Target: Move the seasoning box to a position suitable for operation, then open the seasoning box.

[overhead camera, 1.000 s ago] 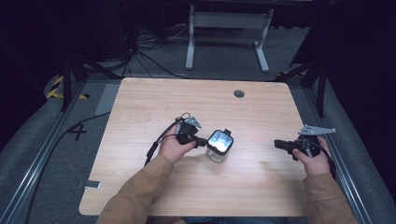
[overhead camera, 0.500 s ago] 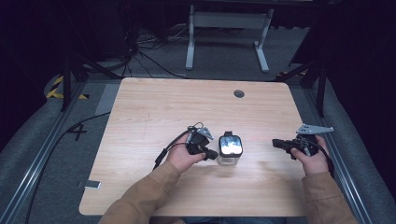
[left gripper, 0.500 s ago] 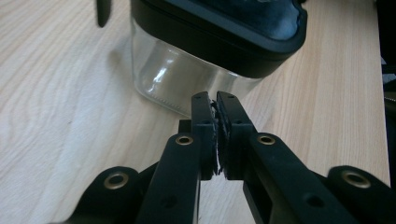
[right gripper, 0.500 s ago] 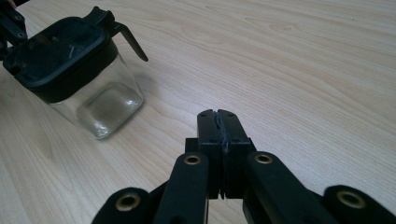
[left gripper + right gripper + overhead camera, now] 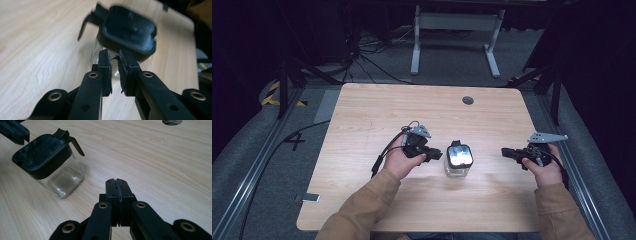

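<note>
While the glass jar (image 5: 458,167) with its black hinged lid (image 5: 460,155) stands upright near the middle of the surface (image 5: 362,115), a little toward the near edge, the left tool (image 5: 435,155) sits just beside its left side, tips pointing at the lid. Its jaws have just been opening and now stand a narrow gap apart, with nothing between them; in the left gripper view the pads (image 5: 106,67) are just short of the lid's near rim (image 5: 125,48) and touch nothing. The right tool (image 5: 507,152) rests well to the right of the jar, its jaws pressed together on nothing, as the right gripper view shows (image 5: 117,185).

The work in hand looks to be taking hold of the jar or its lid with the left tool. To do it well, the gap probably needs to widen a good deal more before the tool moves in, since the lid is far broader than the present opening. A grip on the small tab (image 5: 73,142) at the lid's far side would suit lifting the lid; a grip across the clear glass body suits moving the jar. Glass is slick, so the pads should close squarely on flat walls, low enough not to tip it. The right tool could steady the jar from the right side.
</note>
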`<state>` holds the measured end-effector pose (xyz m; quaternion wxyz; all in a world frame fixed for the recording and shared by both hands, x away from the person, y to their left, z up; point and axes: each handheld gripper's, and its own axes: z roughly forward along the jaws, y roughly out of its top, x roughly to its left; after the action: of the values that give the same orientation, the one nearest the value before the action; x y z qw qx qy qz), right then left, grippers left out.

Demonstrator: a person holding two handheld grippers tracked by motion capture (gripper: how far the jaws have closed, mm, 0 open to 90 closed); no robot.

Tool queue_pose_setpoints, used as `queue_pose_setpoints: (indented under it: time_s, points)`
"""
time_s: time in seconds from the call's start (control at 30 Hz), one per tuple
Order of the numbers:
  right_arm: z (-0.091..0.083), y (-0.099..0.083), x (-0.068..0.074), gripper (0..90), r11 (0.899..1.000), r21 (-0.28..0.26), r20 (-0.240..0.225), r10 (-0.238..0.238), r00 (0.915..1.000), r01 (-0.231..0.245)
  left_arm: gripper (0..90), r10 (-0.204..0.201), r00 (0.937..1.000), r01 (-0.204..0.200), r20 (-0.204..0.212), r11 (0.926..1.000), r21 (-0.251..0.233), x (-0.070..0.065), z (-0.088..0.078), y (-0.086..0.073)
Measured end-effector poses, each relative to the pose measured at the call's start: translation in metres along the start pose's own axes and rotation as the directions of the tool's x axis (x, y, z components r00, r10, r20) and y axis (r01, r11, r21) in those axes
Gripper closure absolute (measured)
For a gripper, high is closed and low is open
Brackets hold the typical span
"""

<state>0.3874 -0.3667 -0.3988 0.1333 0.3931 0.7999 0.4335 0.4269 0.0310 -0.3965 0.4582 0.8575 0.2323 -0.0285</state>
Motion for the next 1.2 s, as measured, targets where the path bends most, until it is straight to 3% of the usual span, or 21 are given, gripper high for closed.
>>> queue_pose_setpoints:
  time_s: [0.2,0.37,0.67,0.77,0.83,1.0,1.2]
  points:
    - [-0.001,0.002,0.003,89.7,1.000,-0.005,-0.007,-0.005,1.0000,0.005,79.3,0.005,1.0000,-0.005,-0.006,0.9994,-0.035,0.002,-0.013,0.014]
    - [-0.001,0.002,0.003,89.8,1.000,-0.004,-0.008,-0.010,0.9999,0.010,80.3,0.016,0.9997,-0.015,0.019,0.9987,-0.049,0.004,-0.014,0.028]
    - [-0.001,0.001,0.006,89.8,1.000,0.000,-0.012,-0.013,0.9998,0.013,89.3,0.029,0.9957,-0.024,0.088,0.9984,-0.052,0.006,0.011,0.059]
    - [-0.002,-0.001,0.006,89.7,1.000,0.001,-0.014,-0.014,0.9998,0.014,89.4,0.049,0.9963,-0.047,0.071,0.9985,-0.028,0.007,0.028,0.065]
    - [-0.003,-0.002,0.006,89.7,1.000,0.001,-0.008,-0.019,0.9998,0.019,89.5,0.038,0.9964,-0.037,0.075,0.9991,-0.019,0.008,0.035,0.066]
    - [-0.006,-0.004,0.007,89.7,1.000,-0.002,-0.008,-0.011,0.9999,0.011,89.6,0.021,0.9979,-0.023,0.061,0.9993,0.030,0.015,0.047,0.064]
    - [-0.006,-0.006,0.007,89.7,1.000,0.005,-0.003,-0.012,0.9999,0.012,89.6,0.019,0.9985,-0.021,0.052,0.9991,0.037,0.020,0.051,0.063]
